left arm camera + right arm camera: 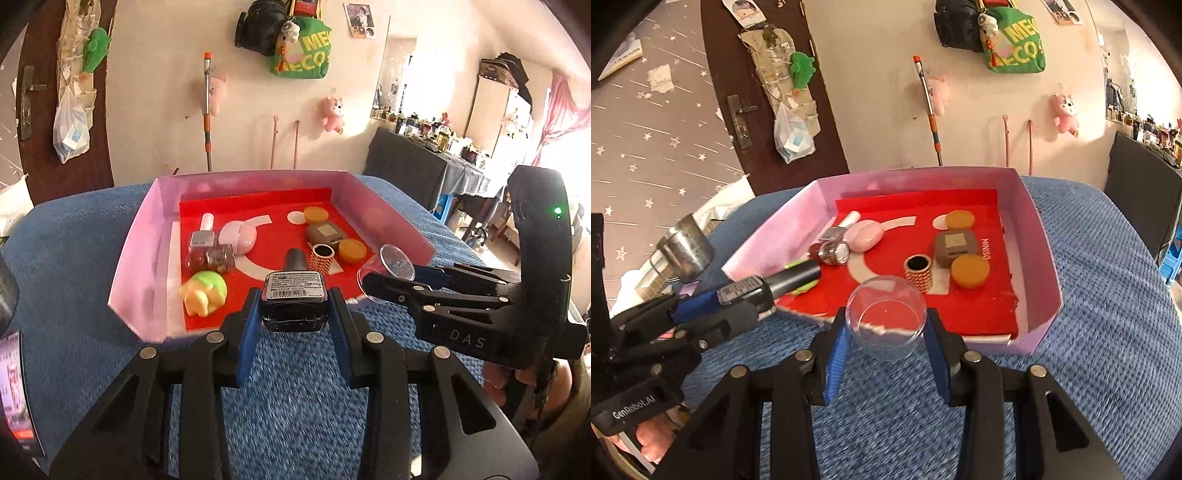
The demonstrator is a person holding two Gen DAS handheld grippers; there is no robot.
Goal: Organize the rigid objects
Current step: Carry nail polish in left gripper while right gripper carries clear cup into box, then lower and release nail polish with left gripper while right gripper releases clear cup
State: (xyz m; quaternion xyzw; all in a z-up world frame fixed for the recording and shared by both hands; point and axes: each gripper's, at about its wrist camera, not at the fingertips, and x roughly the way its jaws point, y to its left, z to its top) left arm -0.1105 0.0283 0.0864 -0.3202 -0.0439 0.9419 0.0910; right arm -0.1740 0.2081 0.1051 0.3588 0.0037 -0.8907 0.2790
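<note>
Between the left gripper's (294, 314) blue pads sits a dark bottle (294, 301), pinched at its sides with its labelled base toward the camera, just near of the tray's (136, 266) open edge. To its right, the right gripper (885, 334) pinches a clear cup (886, 317) over the same near edge. Beyond them, on the tray's red floor, lie two orange lids (970, 271), a studded ring (918, 272), a grey case (955, 246), a pink case (239, 236) and a green toy (204, 291).

light: bright, window glare right | edges: fisheye-bent, dark corners | blur: perhaps slight, cloth
</note>
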